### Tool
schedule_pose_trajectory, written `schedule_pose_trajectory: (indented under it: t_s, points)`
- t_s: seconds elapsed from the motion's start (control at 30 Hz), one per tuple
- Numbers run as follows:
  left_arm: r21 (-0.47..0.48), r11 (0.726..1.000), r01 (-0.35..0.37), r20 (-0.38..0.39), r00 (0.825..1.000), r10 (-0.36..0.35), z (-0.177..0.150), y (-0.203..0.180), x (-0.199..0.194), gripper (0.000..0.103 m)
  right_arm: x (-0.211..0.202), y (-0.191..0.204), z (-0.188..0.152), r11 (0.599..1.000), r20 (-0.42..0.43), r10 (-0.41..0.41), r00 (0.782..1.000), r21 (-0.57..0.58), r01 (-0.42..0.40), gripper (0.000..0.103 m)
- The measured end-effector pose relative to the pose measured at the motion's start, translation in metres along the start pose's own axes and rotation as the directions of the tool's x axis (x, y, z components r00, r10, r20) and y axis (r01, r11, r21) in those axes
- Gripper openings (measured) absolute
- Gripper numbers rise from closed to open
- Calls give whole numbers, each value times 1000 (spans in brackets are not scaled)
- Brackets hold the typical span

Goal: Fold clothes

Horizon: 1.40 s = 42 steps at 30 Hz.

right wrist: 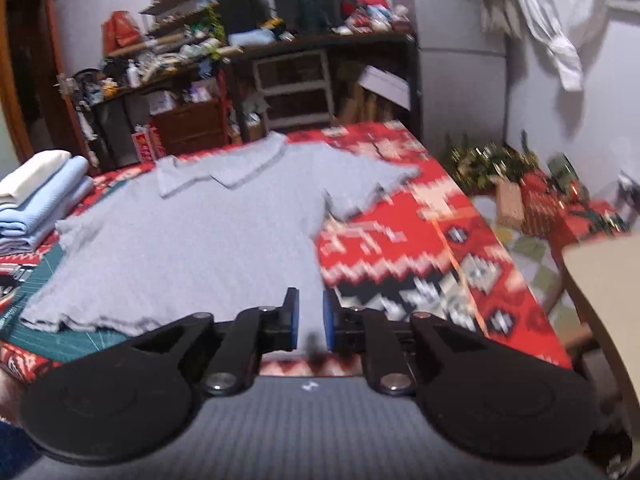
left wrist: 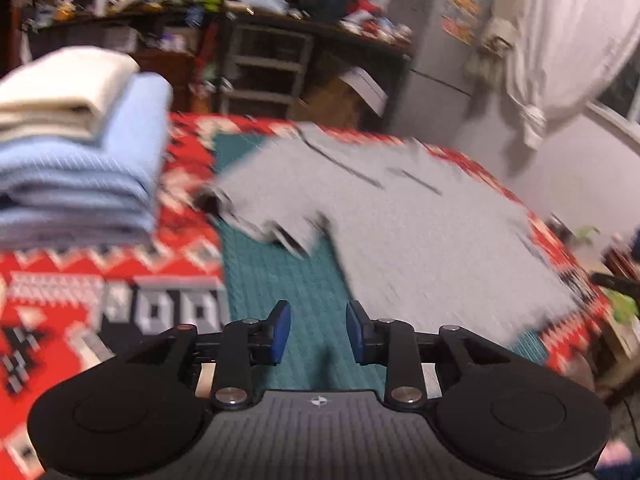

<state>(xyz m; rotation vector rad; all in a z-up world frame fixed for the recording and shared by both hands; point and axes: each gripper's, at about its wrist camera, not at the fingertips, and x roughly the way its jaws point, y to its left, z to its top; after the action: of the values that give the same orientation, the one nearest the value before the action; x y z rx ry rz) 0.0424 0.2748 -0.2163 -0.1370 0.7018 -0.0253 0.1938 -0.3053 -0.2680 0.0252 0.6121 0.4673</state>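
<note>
Grey polo shirt spread flat on the patterned cloth, both tongs held clear of it.

The grey polo shirt (right wrist: 192, 232) lay opened out, collar at the far end and hem toward me, partly over a green mat (left wrist: 280, 276) on the red patterned cloth (right wrist: 420, 248). At the left stood a stack of folded clothes (left wrist: 76, 168), cream on pale blue. The left gripper (left wrist: 318, 332) hung above the mat near a sleeve, jaws parted and empty; the right gripper (right wrist: 311, 324) hovered at the hem's right corner, jaws narrowly parted with nothing between them that I could see. I judged the shirt ready for its fold: each gripper would need a shoulder, sleeve or hem edge pinched cleanly through one layer.
</note>
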Motion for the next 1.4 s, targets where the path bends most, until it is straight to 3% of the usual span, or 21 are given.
schedule_pose_trajectory:
  t_s: [0.07,0.23,0.3,0.37,0.5,0.63,0.83,1.03,1.13,1.2,1.27,1.4]
  points:
    - [3,999,-33,14,999,33,15,9,5,36,7,5,13,999,26,36,999,-11,-36,15]
    - [10,993,-116,49,992,116,53,33,18,36,28,20,49,994,72,91,993,-73,-86,18]
    - [40,984,-175,43,984,174,70,41,29,33,38,25,58,991,82,115,990,-84,-108,19]
    - [80,971,-226,-17,974,228,84,51,51,23,49,28,63,988,83,140,987,-82,-133,19]
    - [65,982,-177,-105,977,184,91,67,78,21,66,30,64,982,79,180,980,-63,-176,19]
    - [126,976,-180,-150,969,198,83,62,93,21,76,20,61,981,75,195,978,-21,-194,19]
    - [234,950,-207,-166,954,249,69,49,100,22,89,11,52,976,57,215,975,6,-216,20]
    - [214,956,-201,-173,955,240,72,54,104,24,98,16,40,967,40,252,967,22,-253,20]
    - [221,959,-178,-191,956,222,74,54,105,18,97,15,38,968,43,249,968,25,-250,20]
    - [241,958,-157,-207,956,209,74,49,106,5,95,13,36,969,46,244,969,28,-246,20]
    - [317,932,-177,-202,948,248,73,37,109,5,93,11,35,970,50,239,970,34,-241,21]
    - [475,846,-242,-166,919,357,68,18,111,5,89,8,32,971,57,231,971,44,-234,22]
